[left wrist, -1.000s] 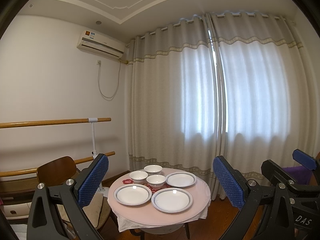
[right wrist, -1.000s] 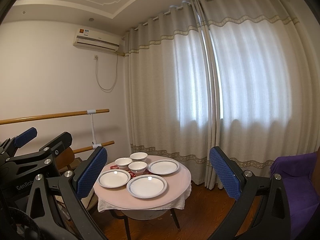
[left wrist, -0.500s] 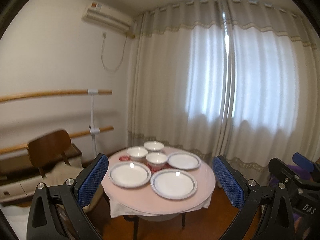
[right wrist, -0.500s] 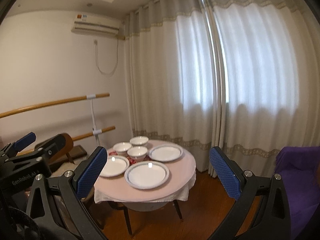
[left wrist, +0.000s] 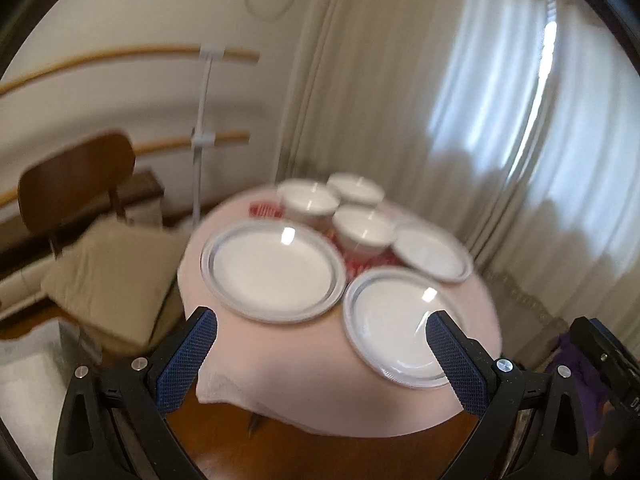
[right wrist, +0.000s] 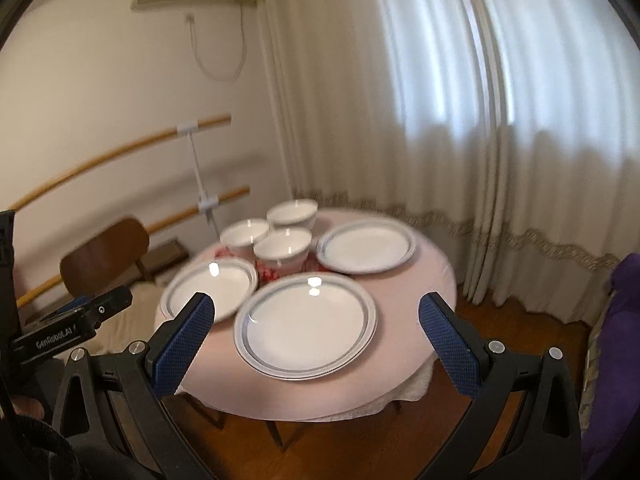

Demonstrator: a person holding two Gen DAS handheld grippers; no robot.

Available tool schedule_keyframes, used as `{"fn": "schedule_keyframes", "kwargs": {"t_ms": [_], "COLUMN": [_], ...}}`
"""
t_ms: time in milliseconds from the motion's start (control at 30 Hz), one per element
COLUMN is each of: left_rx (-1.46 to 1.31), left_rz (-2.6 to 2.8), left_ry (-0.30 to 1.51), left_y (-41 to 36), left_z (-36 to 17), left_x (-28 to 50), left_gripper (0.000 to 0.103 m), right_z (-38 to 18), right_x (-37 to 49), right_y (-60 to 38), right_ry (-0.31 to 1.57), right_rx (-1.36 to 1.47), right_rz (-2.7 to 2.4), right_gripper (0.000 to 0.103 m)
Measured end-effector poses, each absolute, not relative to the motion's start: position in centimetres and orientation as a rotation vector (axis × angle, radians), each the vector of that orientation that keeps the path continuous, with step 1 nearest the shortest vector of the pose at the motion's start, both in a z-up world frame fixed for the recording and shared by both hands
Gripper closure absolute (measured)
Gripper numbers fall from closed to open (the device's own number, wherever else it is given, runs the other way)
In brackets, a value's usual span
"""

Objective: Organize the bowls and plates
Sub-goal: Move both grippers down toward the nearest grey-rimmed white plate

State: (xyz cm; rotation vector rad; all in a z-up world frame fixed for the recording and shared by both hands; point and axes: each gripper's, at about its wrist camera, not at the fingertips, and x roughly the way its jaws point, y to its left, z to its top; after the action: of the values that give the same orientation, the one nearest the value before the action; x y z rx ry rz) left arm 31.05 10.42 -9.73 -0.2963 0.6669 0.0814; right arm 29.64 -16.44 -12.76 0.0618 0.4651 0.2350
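Note:
A small round table [right wrist: 424,344] with a pink cloth holds three white plates with blue rims and three white bowls. In the right wrist view the near plate [right wrist: 306,324] is in front, the left plate [right wrist: 210,290] beside it, the far plate [right wrist: 366,248] behind, and the bowls [right wrist: 282,246] cluster at the back. The left wrist view shows the left plate [left wrist: 274,270], the near plate [left wrist: 400,326] and the bowls [left wrist: 362,230]. My left gripper [left wrist: 320,328] and right gripper [right wrist: 316,308] are both open and empty, short of the table's near edge.
A brown chair [left wrist: 76,184] with a beige cushion [left wrist: 116,272] stands left of the table. Wooden wall bars [right wrist: 120,158] run along the left wall. Curtains [right wrist: 460,120] hang behind the table. A purple seat [right wrist: 616,344] is at the right. The floor is wood.
Both grippers have moved toward the table and tilted down, so the plates and bowls look much larger and closer. The jaws stay open.

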Motion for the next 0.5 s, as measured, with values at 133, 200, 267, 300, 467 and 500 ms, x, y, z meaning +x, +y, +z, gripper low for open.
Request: {"fn": "schedule_keyframes", "kwargs": {"t_ms": [133, 200, 267, 300, 467, 500], "left_rx": [-0.325, -0.324, -0.333, -0.341, -0.330, -0.324], "left_rz": [0.129, 0.146, 0.146, 0.138, 0.081, 0.073], "left_ry": [0.808, 0.860, 0.935, 0.961, 1.054, 1.069], "left_y": [11.5, 12.0, 12.6, 12.8, 13.1, 13.1], "left_z": [-7.1, -5.8, -3.9, -3.2, -0.4, 0.0], "left_x": [34.5, 35.3, 36.6, 37.2, 40.3, 41.1], "left_gripper": [0.001, 0.001, 0.001, 0.001, 0.001, 0.001], "right_z": [-11.7, -10.7, -9.7, -9.2, -8.6, -8.6], "right_x": [33.0, 33.9, 34.9, 35.2, 36.7, 37.0], "right_y": [-16.6, -16.7, -16.7, -16.6, -15.8, -15.7], "right_ry": [0.600, 0.645, 0.709, 0.731, 0.843, 0.862], "right_rx": [0.086, 0.093, 0.077, 0.065, -0.008, -0.015], "right_rz": [0.242, 0.236, 0.241, 0.240, 0.201, 0.193], "right_gripper": [0.000, 0.000, 0.000, 0.000, 0.000, 0.000]}}
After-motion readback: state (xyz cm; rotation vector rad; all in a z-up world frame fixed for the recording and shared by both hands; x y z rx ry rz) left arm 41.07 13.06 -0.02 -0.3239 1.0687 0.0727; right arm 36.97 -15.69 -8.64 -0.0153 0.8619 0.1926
